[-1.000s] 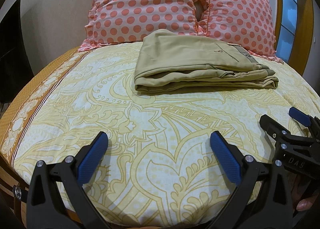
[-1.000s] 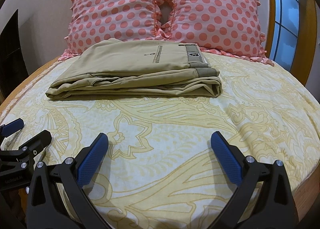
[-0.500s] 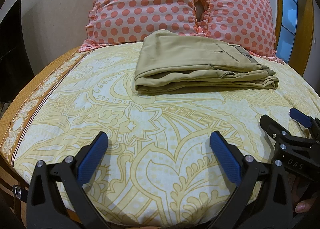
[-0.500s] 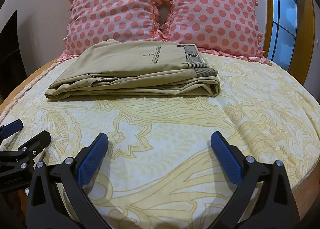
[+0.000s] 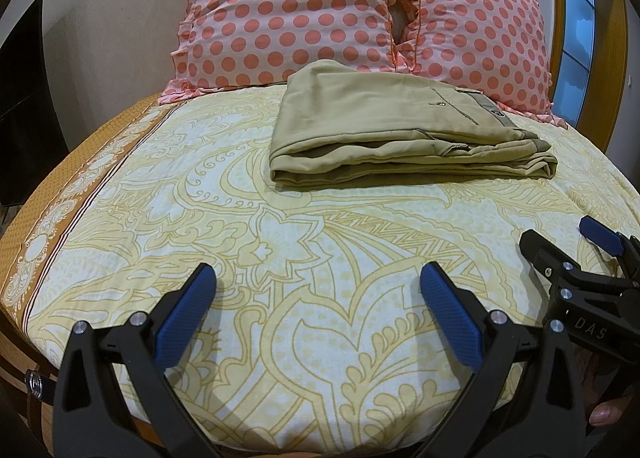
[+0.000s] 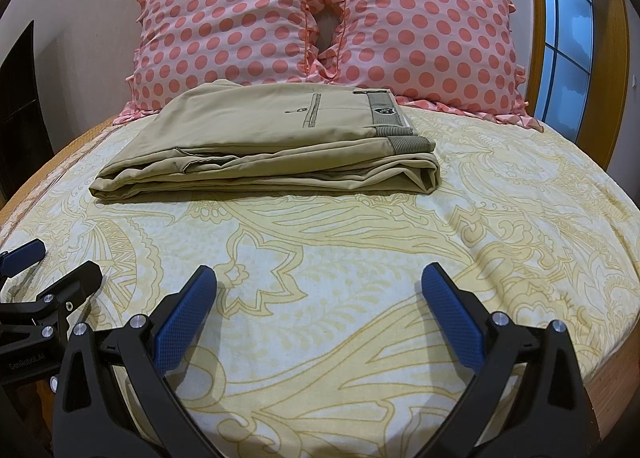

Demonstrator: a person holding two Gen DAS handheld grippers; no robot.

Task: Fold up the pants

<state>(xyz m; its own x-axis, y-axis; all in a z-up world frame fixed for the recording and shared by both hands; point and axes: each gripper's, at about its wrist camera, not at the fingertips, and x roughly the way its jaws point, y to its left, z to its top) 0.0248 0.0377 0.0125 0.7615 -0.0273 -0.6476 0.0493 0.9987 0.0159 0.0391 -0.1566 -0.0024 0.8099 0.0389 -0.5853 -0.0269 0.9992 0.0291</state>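
Across the bed (image 5: 200, 225), near its head edge, the folded khaki pants (image 6: 280, 137) lie against two dotted pillows (image 6: 320, 25), hiding their lower hems. At the foot edge, left gripper (image 5: 316, 314) and right gripper (image 6: 318, 310) hover spread wide, empty, bodies cut off.

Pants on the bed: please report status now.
Left tongs open, empty. Right tongs open, empty. Pants folded flat on bedsheet, before pillows. Nothing in the way.
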